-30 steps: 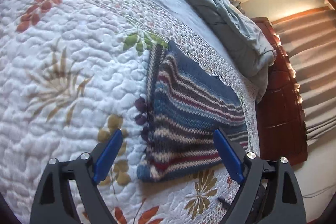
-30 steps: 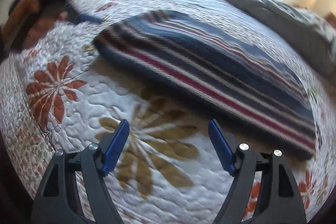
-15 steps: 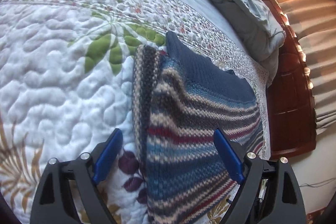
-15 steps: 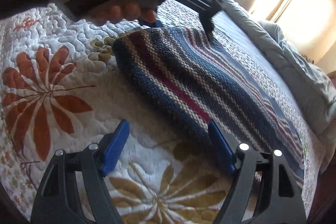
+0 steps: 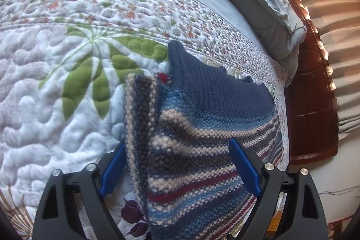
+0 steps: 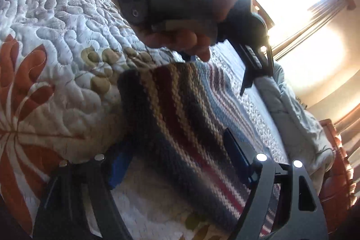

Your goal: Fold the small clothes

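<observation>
A folded knit sweater (image 5: 193, 127) with blue, cream and red stripes lies on the quilted bedspread (image 5: 56, 87). My left gripper (image 5: 177, 163) is open and straddles the sweater's near left edge. One blue finger (image 5: 112, 170) sits beside and partly behind that edge, and the other is over the knit. My right gripper (image 6: 177, 161) is also open and straddles another corner of the sweater (image 6: 180, 109). Its left finger (image 6: 119, 168) is half hidden by the fabric. In neither view do the pads visibly press on the knit.
A person's hand (image 6: 180, 37) on the left gripper's grey handle hangs over the sweater's far corner in the right wrist view. A bunched grey duvet (image 5: 258, 6) lies along the bed's far side, next to a dark wooden bed end (image 5: 312, 105). Bright curtained windows (image 6: 303, 15) stand behind.
Both grippers have come down and in towards the sweater, from over bare quilt to straddling its edges. The right one has rolled. The jaws have stayed equally wide.
</observation>
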A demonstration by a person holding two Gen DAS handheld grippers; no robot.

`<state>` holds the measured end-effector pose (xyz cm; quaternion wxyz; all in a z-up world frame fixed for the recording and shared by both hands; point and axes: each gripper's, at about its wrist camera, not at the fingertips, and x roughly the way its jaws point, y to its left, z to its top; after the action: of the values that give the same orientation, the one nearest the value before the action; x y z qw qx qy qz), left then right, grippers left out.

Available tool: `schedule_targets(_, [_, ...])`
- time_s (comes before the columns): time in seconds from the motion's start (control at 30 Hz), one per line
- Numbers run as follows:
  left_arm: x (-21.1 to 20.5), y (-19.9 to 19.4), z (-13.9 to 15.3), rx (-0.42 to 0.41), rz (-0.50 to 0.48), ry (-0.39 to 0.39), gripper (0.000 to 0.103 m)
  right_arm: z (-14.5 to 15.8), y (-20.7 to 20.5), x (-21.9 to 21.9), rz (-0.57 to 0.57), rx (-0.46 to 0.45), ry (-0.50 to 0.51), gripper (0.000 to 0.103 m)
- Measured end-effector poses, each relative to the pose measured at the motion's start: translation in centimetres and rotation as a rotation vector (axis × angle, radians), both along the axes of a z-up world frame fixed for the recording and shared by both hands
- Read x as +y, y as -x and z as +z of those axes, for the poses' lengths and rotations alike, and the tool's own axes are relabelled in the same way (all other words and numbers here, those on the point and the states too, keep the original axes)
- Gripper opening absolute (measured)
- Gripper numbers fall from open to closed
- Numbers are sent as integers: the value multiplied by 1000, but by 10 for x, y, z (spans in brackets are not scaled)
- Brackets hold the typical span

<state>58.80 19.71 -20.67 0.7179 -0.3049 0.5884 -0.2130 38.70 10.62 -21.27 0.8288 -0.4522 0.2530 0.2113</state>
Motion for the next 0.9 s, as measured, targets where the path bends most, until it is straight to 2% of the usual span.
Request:
schedule_targets(0.07, [-1,0,-1,-7,-6,-1,87,1,-4,2,-5,-5,-11,76])
schedule_targets(0.13, [2,-1,-2,-6,5,-3,79,2,-5,3,-11,-2,-25,76])
schedule_targets(0.2, [2,-2,-4,6,11,-28,63,3,-10,6,-10,11,-42,71])
schedule_targets(0.27, [0,-3,-4,24,-5,-56,48,6,-12,3,-14,40,-63,55])
schedule_targets(0.3, [0,-2,-5,26,-7,-68,42,7,-13,2,-19,52,-71,50])
schedule_targets(0.37, [2,-3,-2,32,2,-75,31,11,-16,1,-27,62,-96,23])
schedule_targets(0.4, [1,-3,2,28,2,-88,26,16,-16,-1,-25,70,-109,16])
schedule_targets(0.53, [-8,-1,16,29,0,-142,22,33,-17,-13,-46,99,-167,11])
schedule_targets(0.9, [-36,-3,75,6,-18,-246,21,87,-9,-54,-98,91,-322,10])
